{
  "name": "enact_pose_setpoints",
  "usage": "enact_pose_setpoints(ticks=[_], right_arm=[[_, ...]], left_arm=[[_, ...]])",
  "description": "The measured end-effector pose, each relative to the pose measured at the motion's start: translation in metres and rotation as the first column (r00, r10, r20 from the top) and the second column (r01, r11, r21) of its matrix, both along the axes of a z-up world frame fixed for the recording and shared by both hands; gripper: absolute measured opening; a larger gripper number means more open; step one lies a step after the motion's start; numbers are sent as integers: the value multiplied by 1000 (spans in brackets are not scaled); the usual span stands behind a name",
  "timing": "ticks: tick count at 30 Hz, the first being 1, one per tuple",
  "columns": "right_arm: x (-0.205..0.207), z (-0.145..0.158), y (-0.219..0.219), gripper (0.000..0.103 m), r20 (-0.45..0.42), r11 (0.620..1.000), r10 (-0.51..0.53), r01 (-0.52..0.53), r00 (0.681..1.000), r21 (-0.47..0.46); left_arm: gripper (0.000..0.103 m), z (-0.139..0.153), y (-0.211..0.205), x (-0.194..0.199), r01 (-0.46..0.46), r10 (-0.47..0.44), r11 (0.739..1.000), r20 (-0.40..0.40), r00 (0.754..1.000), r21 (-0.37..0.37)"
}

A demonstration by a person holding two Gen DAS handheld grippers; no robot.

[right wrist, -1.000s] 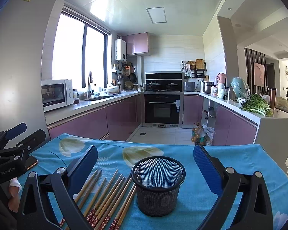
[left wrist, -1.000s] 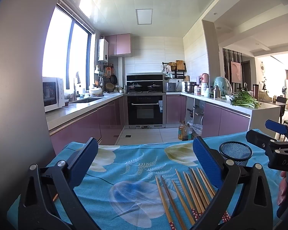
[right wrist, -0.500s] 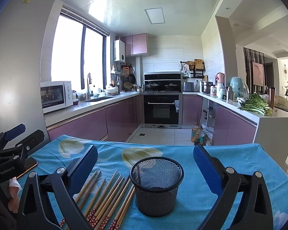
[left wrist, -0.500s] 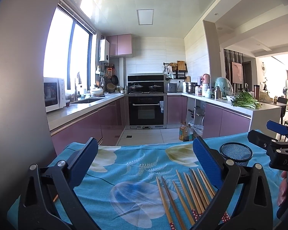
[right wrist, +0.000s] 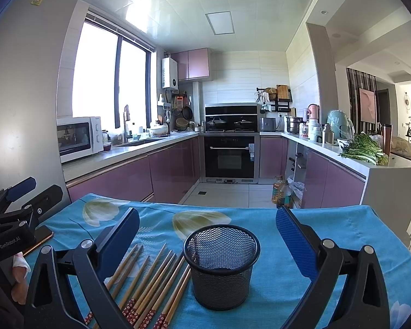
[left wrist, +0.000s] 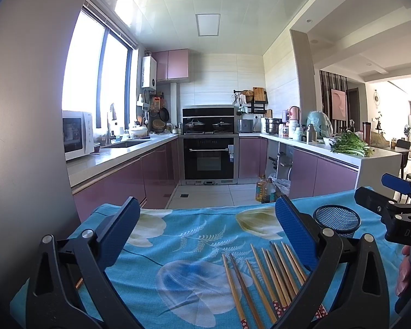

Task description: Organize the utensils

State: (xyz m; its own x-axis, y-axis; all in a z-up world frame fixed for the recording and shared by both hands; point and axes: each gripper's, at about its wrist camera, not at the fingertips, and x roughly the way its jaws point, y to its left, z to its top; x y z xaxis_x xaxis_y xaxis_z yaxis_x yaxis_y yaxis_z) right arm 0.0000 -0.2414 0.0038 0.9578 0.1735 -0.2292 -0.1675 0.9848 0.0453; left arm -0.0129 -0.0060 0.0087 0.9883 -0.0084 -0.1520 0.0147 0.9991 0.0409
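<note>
Two hand-held grippers hover over a table (right wrist: 328,227) draped in a blue floral cloth, the task barely begun. The left gripper (left wrist: 205,235) gapes wide and holds nothing; the right gripper (right wrist: 208,235) is likewise spread wide and empty, framing a black mesh cup (right wrist: 222,266). The chopsticks (right wrist: 153,279) lie loose in a fan on the cloth just left of the cup, their patterned ends toward the near edge. A phone (right wrist: 38,240) rests at the far left. The sensible opening, by the look of it: drop a claw low over one pair, close across the middle of the sticks so they lift level, then tip them upright into the cup without knocking it over.
</note>
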Motion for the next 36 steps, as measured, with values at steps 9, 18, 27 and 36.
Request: enact_pose_setpoints(ticks=[9,18,27,36], right_arm=[[0,0,-2,97,1,1000,1,-1,1000,1],[-1,0,-2,97,0,1000,1,-1,1000,3],[0,0,-2,97,-3,1000,-1,1,1000,5],[0,0,-3,97,-4,1000,-1,1,1000,8]], left_arm=[[97,1,0,0,1,-1,1000,-1,1000,-2],[97,0,0,0,0,0,1000,0,1000,-1],[97,-1,-2,2,-3,3,1000,-7,1000,-4],[97,-2,-3,3,-4,3,1000,-9,1000,-5]])
